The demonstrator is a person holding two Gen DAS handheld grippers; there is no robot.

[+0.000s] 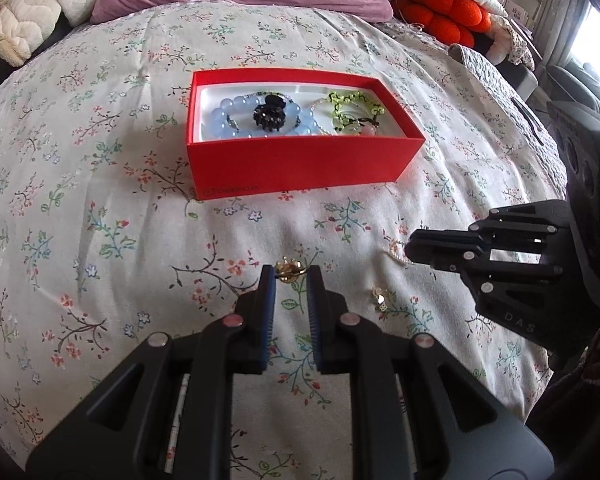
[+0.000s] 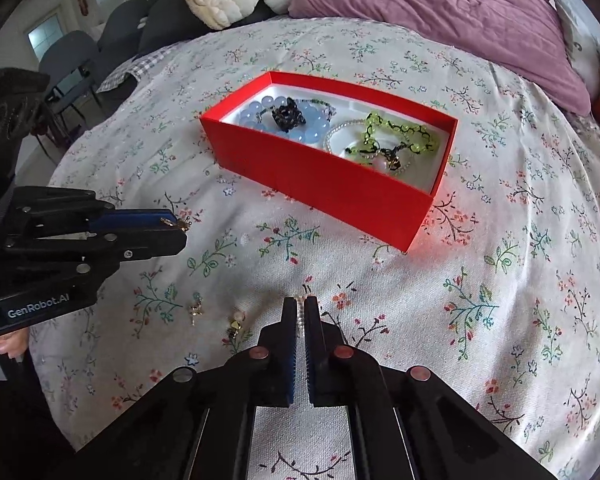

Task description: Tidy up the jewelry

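In the left wrist view, the left gripper (image 1: 291, 273) holds its fingers a little apart around a small gold earring (image 1: 289, 271) at the tips, low over the floral bedsheet (image 1: 100, 200). Whether they already pinch it, I cannot tell. The earring looks light, stiff and slippery, so a hold across its body seems best. The red box (image 1: 300, 160) lies ahead.

In the right wrist view, the right gripper (image 2: 300, 304) is nearly closed on a pearl piece (image 2: 300, 312), tips pressed down at the sheet. The pearls probably are delicate. Two more earrings (image 2: 236, 326) lie just beside it.
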